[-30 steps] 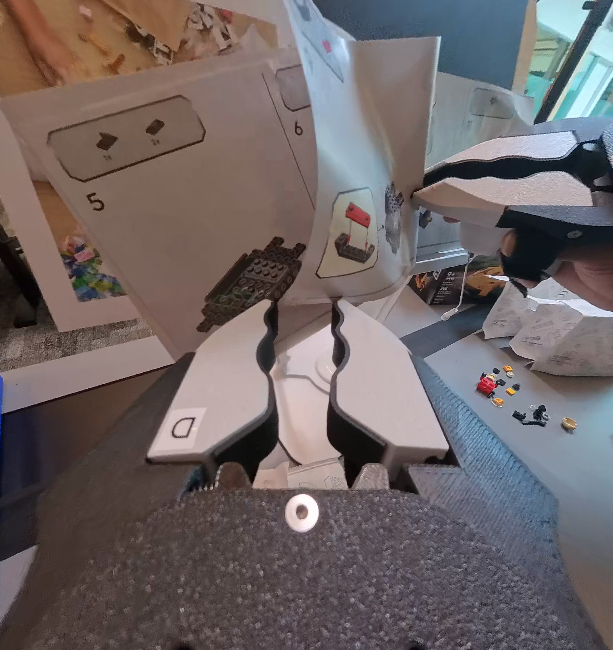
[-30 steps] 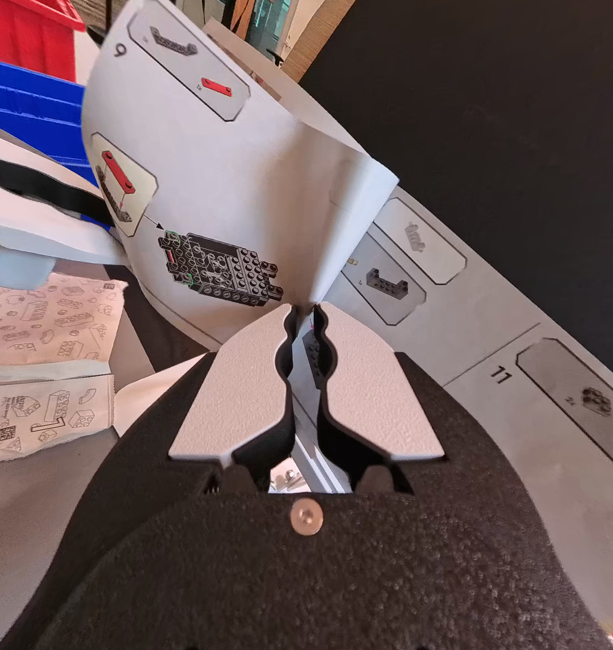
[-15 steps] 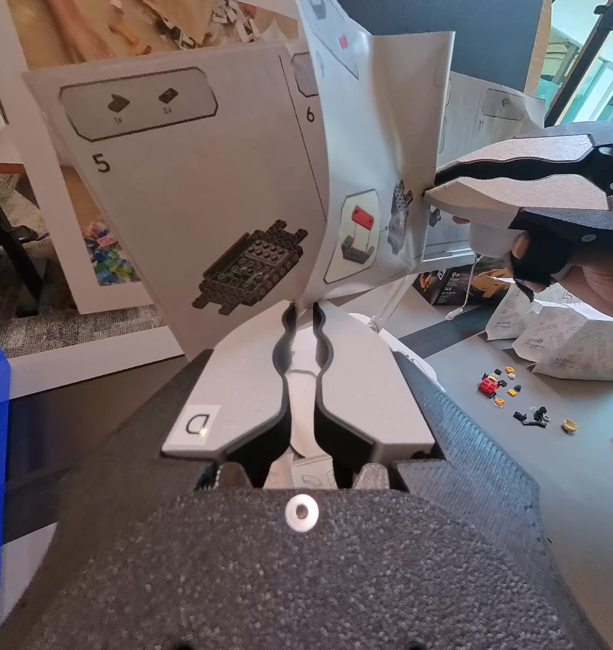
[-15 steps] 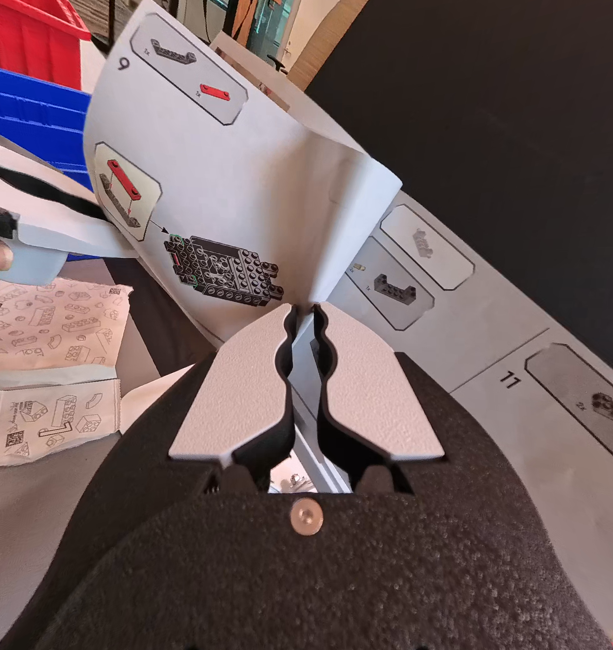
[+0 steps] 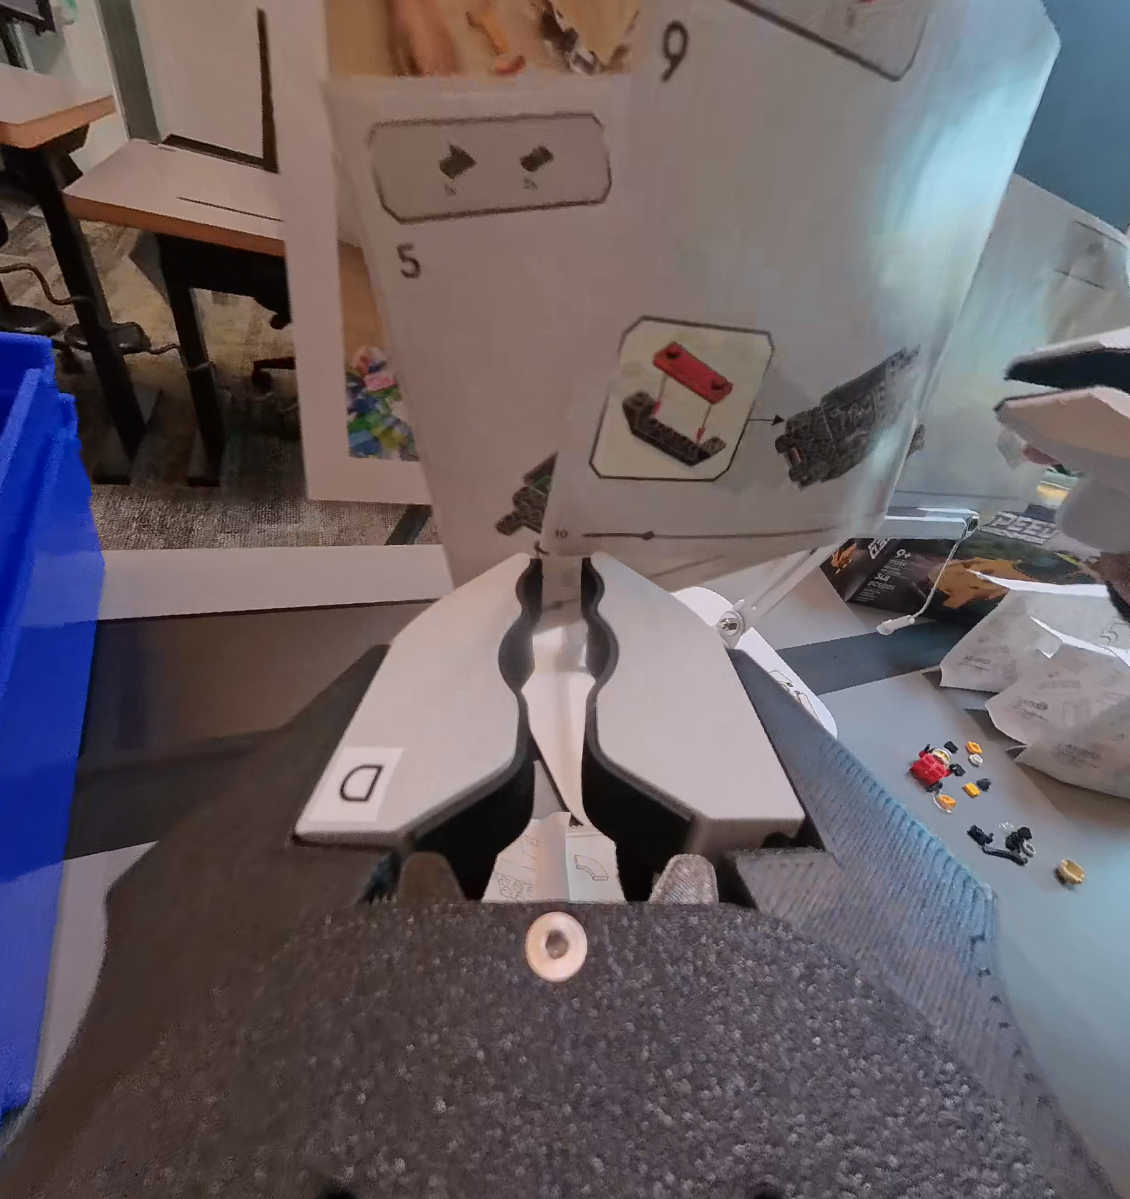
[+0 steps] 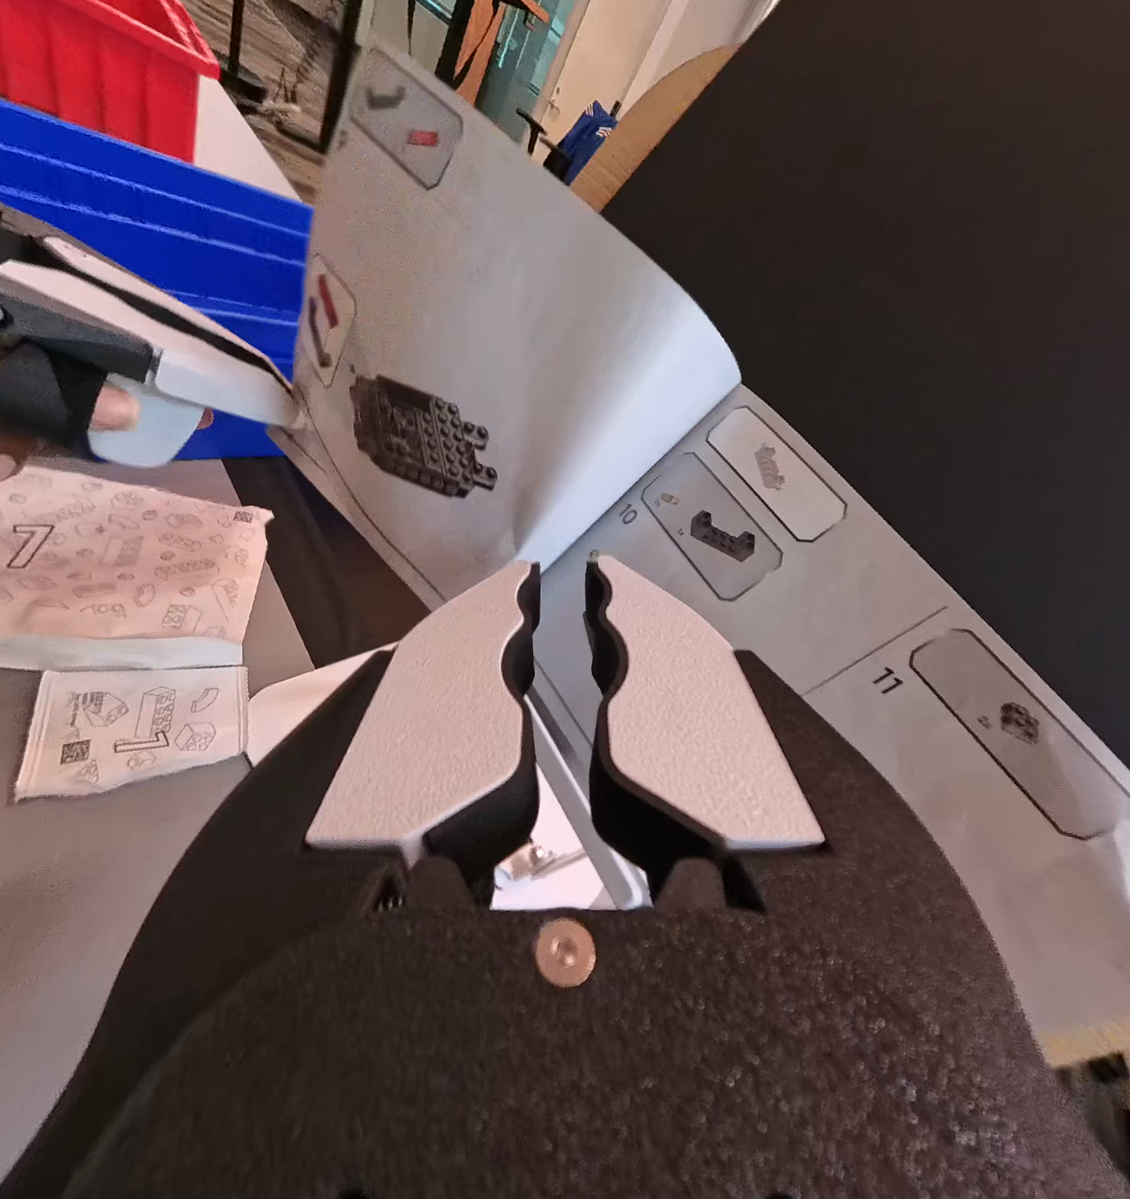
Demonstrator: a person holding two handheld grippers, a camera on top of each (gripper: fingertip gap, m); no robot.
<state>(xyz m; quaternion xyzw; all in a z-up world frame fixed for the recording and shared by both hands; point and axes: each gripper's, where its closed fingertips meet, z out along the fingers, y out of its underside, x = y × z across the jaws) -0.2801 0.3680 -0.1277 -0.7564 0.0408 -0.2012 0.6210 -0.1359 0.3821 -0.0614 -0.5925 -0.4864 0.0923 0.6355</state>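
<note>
An open instruction booklet stands upright over the table. One page (image 5: 744, 259) with a red-and-black brick drawing is lifted and curved; it also shows in the right wrist view (image 6: 484, 311). My left gripper (image 5: 561, 571) is shut on this page's lower edge, and the right wrist view shows its tips (image 6: 277, 402) pinching that edge. My right gripper (image 6: 562, 571) is open, with only the flat right-hand page (image 6: 874, 616) behind its tips. In the left wrist view it (image 5: 1029, 396) stands clear of the page's side edge.
A blue bin (image 5: 17, 584) stands at the left, with a red bin (image 6: 82, 58) behind it. Printed paper bags (image 6: 95, 551) and small loose brick pieces (image 5: 938, 772) lie on the grey table. A dark box (image 5: 938, 571) and a white lamp arm (image 5: 776, 597) are beyond. Tip to tip, the grippers are about 15 cm apart.
My left jaws closed on the page's lower edge. My right gripper opened, let go of the page's side edge and drew back. The page swung over toward the left.
</note>
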